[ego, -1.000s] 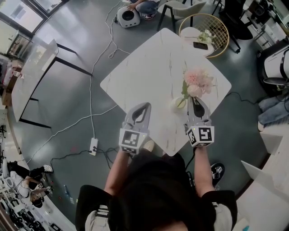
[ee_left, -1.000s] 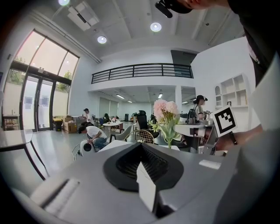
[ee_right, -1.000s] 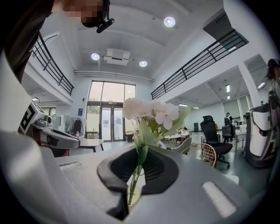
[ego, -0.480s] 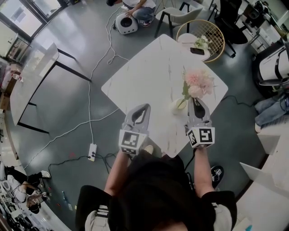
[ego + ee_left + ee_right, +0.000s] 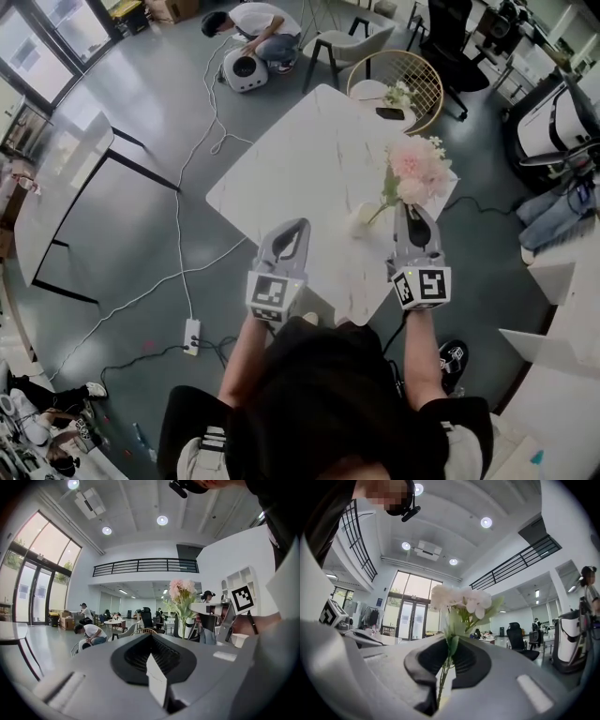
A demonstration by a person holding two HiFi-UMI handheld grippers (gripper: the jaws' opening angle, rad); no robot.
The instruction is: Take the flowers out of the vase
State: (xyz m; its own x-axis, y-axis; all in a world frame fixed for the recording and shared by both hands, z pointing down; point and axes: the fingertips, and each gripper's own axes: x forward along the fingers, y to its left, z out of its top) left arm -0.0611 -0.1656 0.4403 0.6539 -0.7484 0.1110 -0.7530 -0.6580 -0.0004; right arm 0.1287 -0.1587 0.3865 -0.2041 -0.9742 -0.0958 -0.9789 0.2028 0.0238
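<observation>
A bunch of pale pink flowers (image 5: 416, 169) with green stems is lifted over the right corner of the white marble table (image 5: 300, 159). My right gripper (image 5: 405, 208) is shut on the stems just below the blooms. In the right gripper view the stems (image 5: 445, 672) run up between the shut jaws to the flowers (image 5: 461, 601). The small white vase (image 5: 360, 221) stands just left of that gripper; the lowest stem ends still point down at its mouth. My left gripper (image 5: 301, 225) hovers over the table's near edge, shut and holding nothing. The left gripper view shows the flowers (image 5: 183, 590) to its right.
A round wire-framed side table (image 5: 401, 77) with a phone and small flowers stands beyond the table's far corner. Chairs, a crouching person (image 5: 251, 21) beside a round white device, cables and a power strip (image 5: 192, 335) lie on the grey floor.
The right gripper has risen with the flowers, drawing the stems up out of the vase. The left gripper has lifted slightly. The head camera has shifted, showing more of the far floor.
</observation>
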